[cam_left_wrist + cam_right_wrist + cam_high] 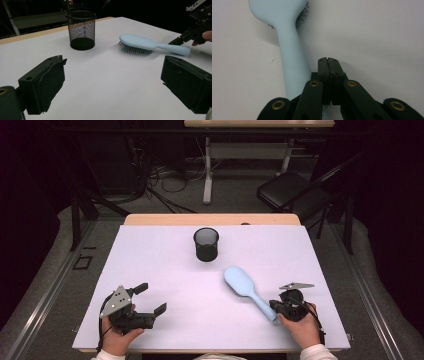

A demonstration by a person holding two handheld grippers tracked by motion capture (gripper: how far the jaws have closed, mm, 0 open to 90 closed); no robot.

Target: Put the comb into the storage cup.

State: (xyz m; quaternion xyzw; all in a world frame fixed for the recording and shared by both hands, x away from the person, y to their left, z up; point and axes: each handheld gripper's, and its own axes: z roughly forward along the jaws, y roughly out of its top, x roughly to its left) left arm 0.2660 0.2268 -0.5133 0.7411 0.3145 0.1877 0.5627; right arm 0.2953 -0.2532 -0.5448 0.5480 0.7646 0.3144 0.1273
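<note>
A light blue hairbrush [242, 285] [140, 42] [287, 50] lies bristles down on the white table cover, right of centre, with its handle pointing toward the person. My right gripper [273, 305] [328, 60] [173, 42] rests at the handle's end. Its jaws are pressed flat together with nothing between them, and the handle lies just to their left in the right gripper view. My left gripper [153, 298] [112, 85] sits near the front left of the table, open wide and empty. A black mesh cup [206, 245] [81, 30] stands upright toward the back centre.
The white cover [150, 250] spans nearly the whole tabletop, with a wooden strip [165, 219] showing at the far edge. Beyond the table are a dark folding chair [295, 192], cables on the floor and another table's legs [207, 170].
</note>
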